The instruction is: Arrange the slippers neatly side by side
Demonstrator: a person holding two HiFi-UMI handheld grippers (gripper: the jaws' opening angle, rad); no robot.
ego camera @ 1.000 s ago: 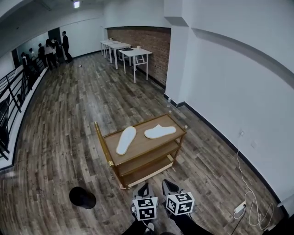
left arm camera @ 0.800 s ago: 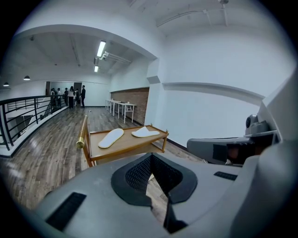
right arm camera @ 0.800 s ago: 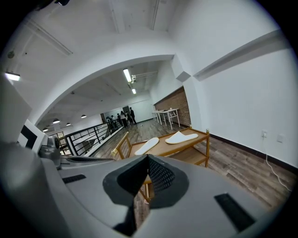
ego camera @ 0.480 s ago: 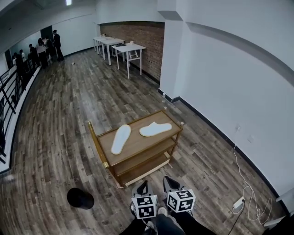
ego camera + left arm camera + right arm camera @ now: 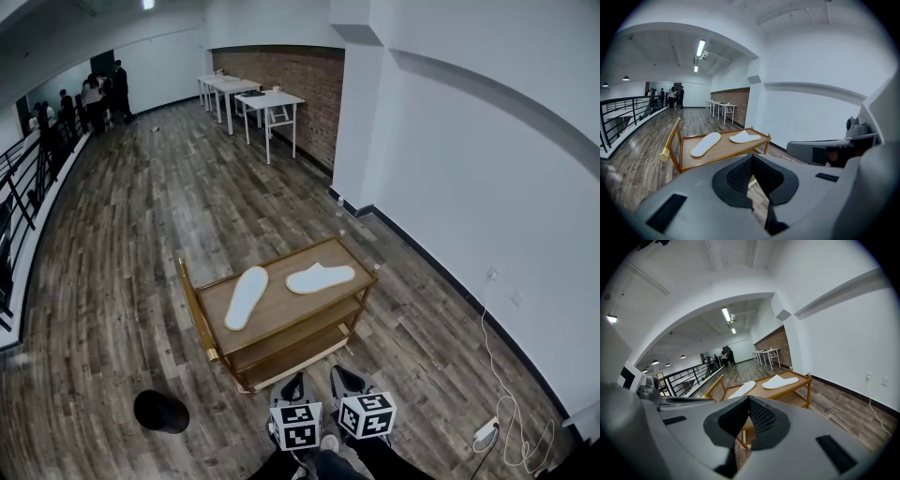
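Two white slippers lie apart on the top of a wooden cart (image 5: 281,317). The left slipper (image 5: 246,297) lies sole up, pointing away. The right slipper (image 5: 320,277) lies crosswise with its open top up. My left gripper (image 5: 293,387) and right gripper (image 5: 345,382) hover side by side short of the cart's near edge, both shut and empty. The left gripper view shows its gripper (image 5: 752,157) aimed at the cart with both slippers (image 5: 706,144) (image 5: 745,137) ahead. In the right gripper view, that gripper (image 5: 750,399) faces the same slippers (image 5: 742,389) (image 5: 780,382).
The cart has two lower shelves and a brass handle (image 5: 194,314) on its left end. A black round object (image 5: 160,411) sits on the wood floor to my left. A white wall and a cable (image 5: 511,427) run along the right. White tables (image 5: 267,101), a railing (image 5: 28,183) and people (image 5: 94,94) are far off.
The view has shifted a little and the cart sits slightly nearer the grippers. Both grippers stay shut and side by side. The slippers have not moved on the cart.
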